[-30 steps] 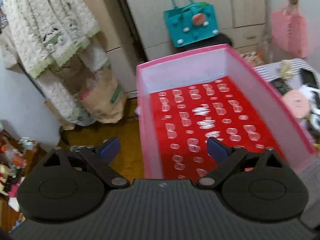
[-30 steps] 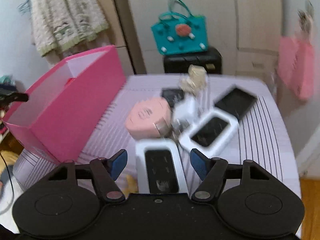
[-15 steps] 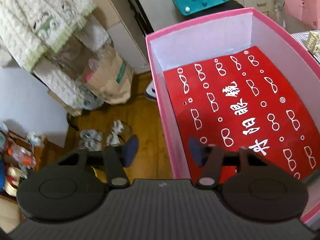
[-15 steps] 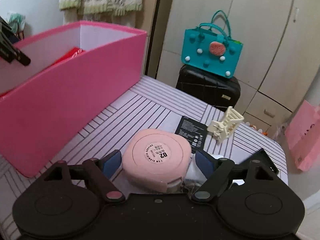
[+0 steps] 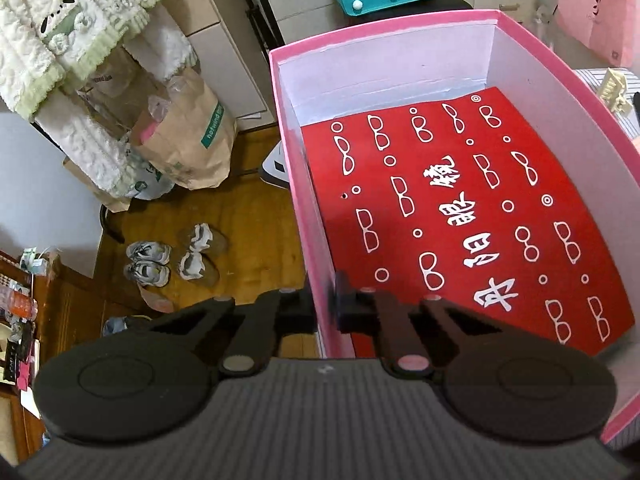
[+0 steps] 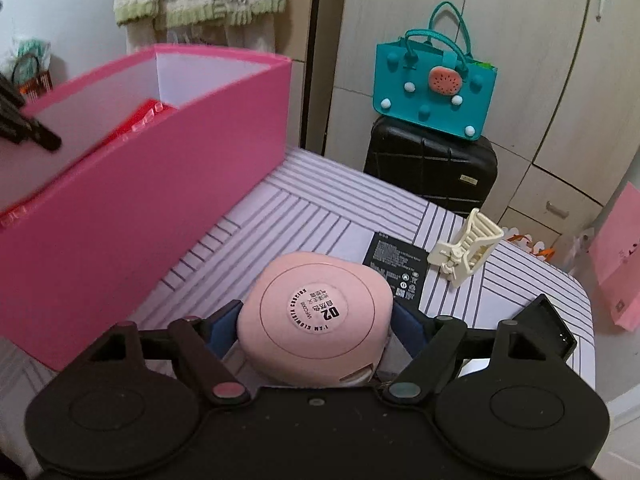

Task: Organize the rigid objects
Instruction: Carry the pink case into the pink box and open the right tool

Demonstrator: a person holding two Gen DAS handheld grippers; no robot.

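Observation:
A pink storage box (image 5: pixel 304 216) with white inner walls holds a red sheet printed with white glasses (image 5: pixel 460 216). My left gripper (image 5: pixel 323 308) is shut on the box's left wall near its front corner. In the right wrist view the same box (image 6: pixel 132 208) stands at the left on the striped table. My right gripper (image 6: pixel 314 326) is shut on a round pink compact case (image 6: pixel 316 316) with an "02" label, its blue pads pressed on both sides.
On the striped table (image 6: pixel 296 216) lie a black battery (image 6: pixel 396 266), a cream hair claw clip (image 6: pixel 466 250) and a black device (image 6: pixel 546 332) at the right. A black suitcase (image 6: pixel 432 164) with a teal bag (image 6: pixel 434 88) stands behind. Shoes (image 5: pixel 168 264) lie on the floor.
My left gripper closed onto the box's left wall. My right gripper closed on the pink compact case, which was between open fingers half a second ago.

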